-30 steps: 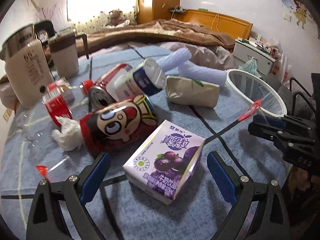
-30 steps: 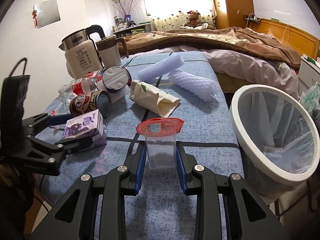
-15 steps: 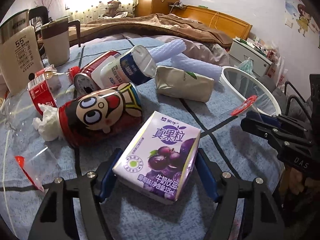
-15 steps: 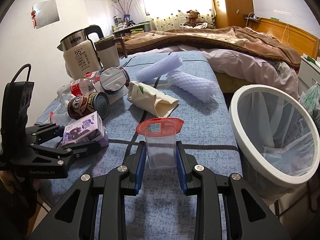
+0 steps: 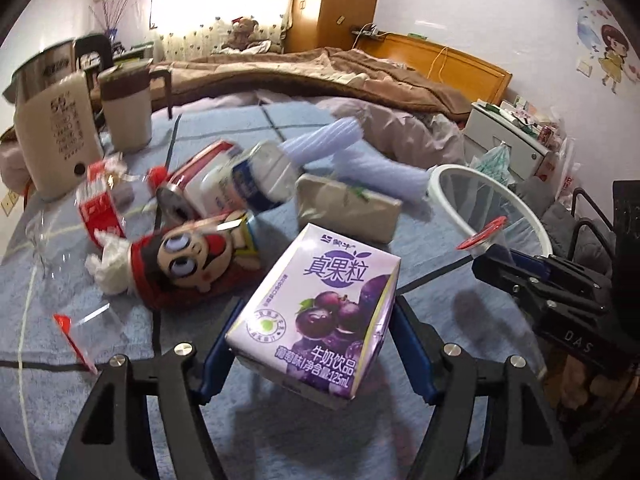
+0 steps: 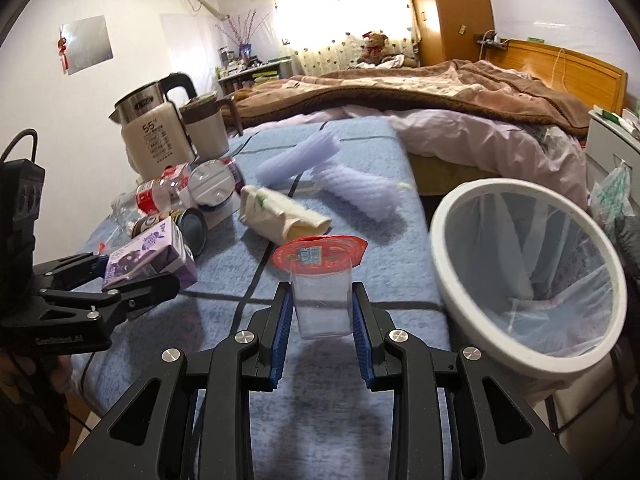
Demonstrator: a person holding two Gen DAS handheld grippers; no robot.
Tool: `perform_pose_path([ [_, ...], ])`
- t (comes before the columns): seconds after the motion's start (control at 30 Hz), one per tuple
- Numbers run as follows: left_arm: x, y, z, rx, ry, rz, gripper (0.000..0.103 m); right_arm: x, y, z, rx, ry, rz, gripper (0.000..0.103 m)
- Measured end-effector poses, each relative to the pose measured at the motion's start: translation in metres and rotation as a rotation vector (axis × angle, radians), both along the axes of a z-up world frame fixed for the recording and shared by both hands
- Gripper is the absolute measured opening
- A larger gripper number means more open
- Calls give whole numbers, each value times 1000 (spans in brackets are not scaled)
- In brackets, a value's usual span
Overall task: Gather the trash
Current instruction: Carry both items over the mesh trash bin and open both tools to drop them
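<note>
My left gripper [image 5: 312,340] is shut on a purple grape milk carton [image 5: 320,312] and holds it lifted off the blue tablecloth [image 5: 280,440]; it also shows in the right wrist view [image 6: 148,256]. My right gripper [image 6: 320,316] is shut on a clear plastic cup with a red peel lid [image 6: 320,276], held above the table just left of the white-rimmed trash bin [image 6: 528,276]. The bin also shows in the left wrist view [image 5: 488,204].
Behind lie a cartoon-face can [image 5: 192,260], a crumpled tissue [image 5: 110,268], a red can [image 5: 196,184], a white-and-blue bottle [image 5: 248,184], a beige pouch [image 5: 344,208], two purple foam sleeves [image 6: 360,188] and a clear cup [image 5: 84,336]. A kettle [image 6: 156,136] and mug [image 6: 208,132] stand far left.
My left gripper closed on the purple carton and lifted it off the table. My right gripper, still holding the cup, rose slightly toward the bin.
</note>
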State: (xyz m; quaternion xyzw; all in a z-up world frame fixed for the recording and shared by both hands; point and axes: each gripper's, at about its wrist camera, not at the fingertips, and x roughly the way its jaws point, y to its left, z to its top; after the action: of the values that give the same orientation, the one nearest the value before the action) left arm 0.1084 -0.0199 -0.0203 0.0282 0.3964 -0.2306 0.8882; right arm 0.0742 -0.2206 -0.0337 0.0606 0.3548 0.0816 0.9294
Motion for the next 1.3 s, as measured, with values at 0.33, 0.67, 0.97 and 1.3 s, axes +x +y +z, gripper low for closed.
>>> perform_pose_path([
  [0.33, 15, -49, 27, -80, -39, -66, 74, -8, -61, 28, -23, -68, -167, 30],
  [0.67, 28, -131, 38, -112, -37, -174, 74, -8, -125, 38, -46, -62, -312, 30],
  [0.97, 35, -192, 27, -84, -7, -234, 74, 4, -164, 17, -89, 18, -358, 30],
  [1.3, 49, -219, 8, -47, 60, -231, 74, 23, -186, -4, -105, 93, -355, 31],
])
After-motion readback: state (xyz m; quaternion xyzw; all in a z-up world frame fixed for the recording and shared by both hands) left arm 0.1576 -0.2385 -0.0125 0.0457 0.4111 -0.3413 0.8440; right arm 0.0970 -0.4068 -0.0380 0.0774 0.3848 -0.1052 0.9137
